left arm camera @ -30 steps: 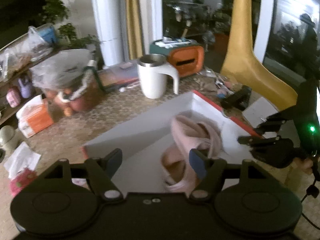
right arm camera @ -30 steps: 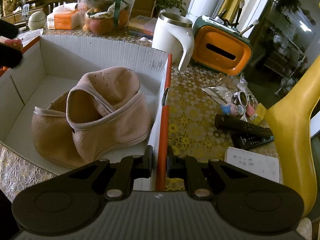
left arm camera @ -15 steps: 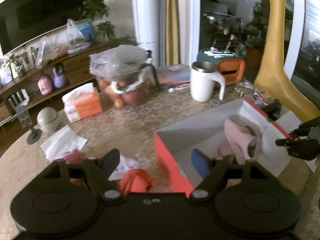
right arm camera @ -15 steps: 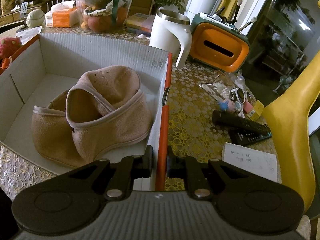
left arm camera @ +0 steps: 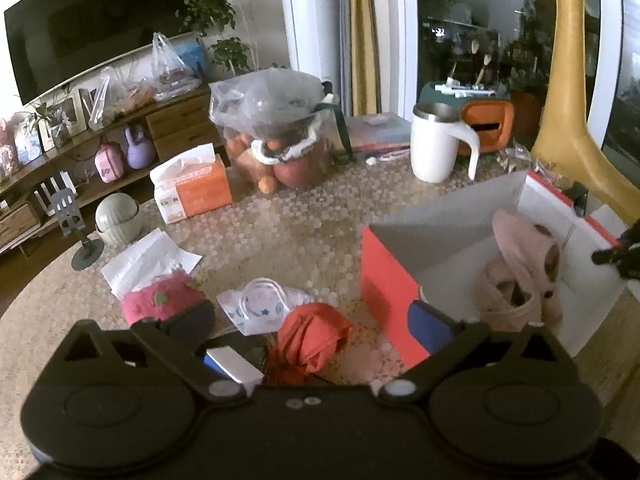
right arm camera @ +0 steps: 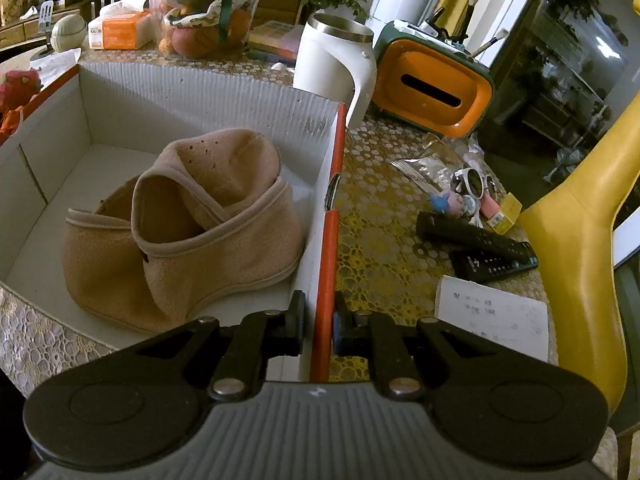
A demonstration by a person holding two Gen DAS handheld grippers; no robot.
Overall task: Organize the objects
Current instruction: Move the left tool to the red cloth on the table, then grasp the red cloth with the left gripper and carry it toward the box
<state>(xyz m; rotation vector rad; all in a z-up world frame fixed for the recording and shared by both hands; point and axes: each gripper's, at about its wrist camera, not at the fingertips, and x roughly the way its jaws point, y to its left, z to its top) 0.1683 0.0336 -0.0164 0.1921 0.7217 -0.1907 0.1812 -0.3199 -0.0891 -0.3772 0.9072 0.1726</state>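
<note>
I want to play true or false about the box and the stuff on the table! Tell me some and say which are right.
1. The right gripper pinches the wall of the box. True.
2. The box is empty. False: a pink fleece hat lies inside it.
3. The left gripper holds the red cloth. False: its jaws are opening, spread wide above the cloth, and grip nothing.
4. The white mug stands upright on the table, outside the box. True.
5. The two remote controls are inside the box. False: they lie on the table beside it.
</note>
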